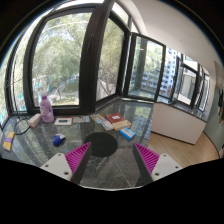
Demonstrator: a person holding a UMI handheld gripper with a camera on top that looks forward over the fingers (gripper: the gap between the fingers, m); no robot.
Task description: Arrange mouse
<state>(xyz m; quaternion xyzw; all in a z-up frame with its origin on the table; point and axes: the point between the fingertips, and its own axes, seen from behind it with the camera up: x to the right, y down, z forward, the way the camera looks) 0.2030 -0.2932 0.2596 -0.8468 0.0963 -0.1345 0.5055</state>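
My gripper (pixel 112 148) is open and holds nothing. Its magenta pads (pixel 78 156) stand wide apart above a glass-topped table (pixel 60 150). A flat black oval thing (pixel 101 142), perhaps a mouse mat, lies on the table just ahead of the fingers, nearer the left one. A small dark object (pixel 103 125) lies beyond it; I cannot tell whether it is the mouse.
A pink bottle (pixel 45 108) stands at the far left by the windows. A stack of books (pixel 116 120) and a blue box (pixel 127 132) lie beyond the fingers. A small magenta item (pixel 58 140) lies to the left. A white cabinet (pixel 180 122) stands to the right.
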